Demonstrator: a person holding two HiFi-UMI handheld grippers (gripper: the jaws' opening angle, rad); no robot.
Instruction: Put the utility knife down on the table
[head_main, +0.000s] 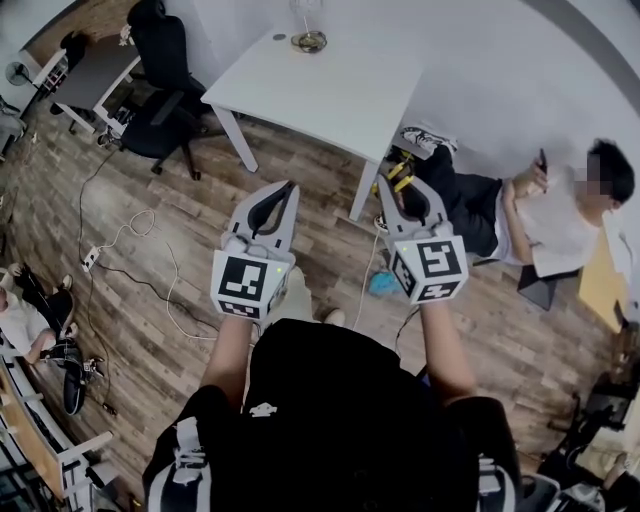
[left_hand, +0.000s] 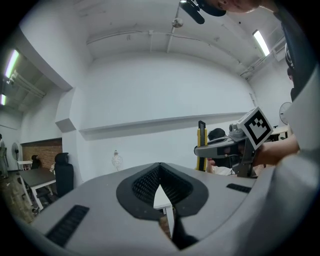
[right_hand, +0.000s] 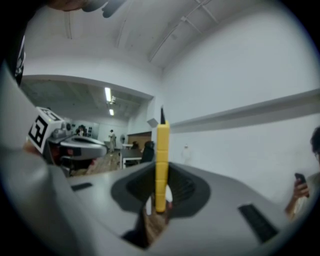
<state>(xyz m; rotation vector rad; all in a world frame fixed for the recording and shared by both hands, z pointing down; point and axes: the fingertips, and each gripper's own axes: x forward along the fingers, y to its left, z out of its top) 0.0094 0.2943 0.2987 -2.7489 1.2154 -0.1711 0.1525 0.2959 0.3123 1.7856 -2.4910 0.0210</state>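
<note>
Right gripper (head_main: 393, 186), fingers clamped on the utility knife (right_hand: 161, 165), holds it upright, probably for control, and short of the white desk (head_main: 330, 95). Left gripper (head_main: 284, 191) has its fingers together on nothing and idles alongside.

Wood plank floor (head_main: 310, 165) under both claws. White table (head_main: 330, 90) just ahead of the left gripper (head_main: 288, 188) and right gripper (head_main: 388, 185), by a plain white wall (head_main: 480, 60). Black office chair (head_main: 165, 90) and grey desk (head_main: 95, 70) ahead-left of the left gripper. Power strip (head_main: 90, 258) with loose cables on the floor to its left. Seated person (head_main: 540, 215) right of the right gripper. Ceiling tube lights (left_hand: 260, 42) lit.
</note>
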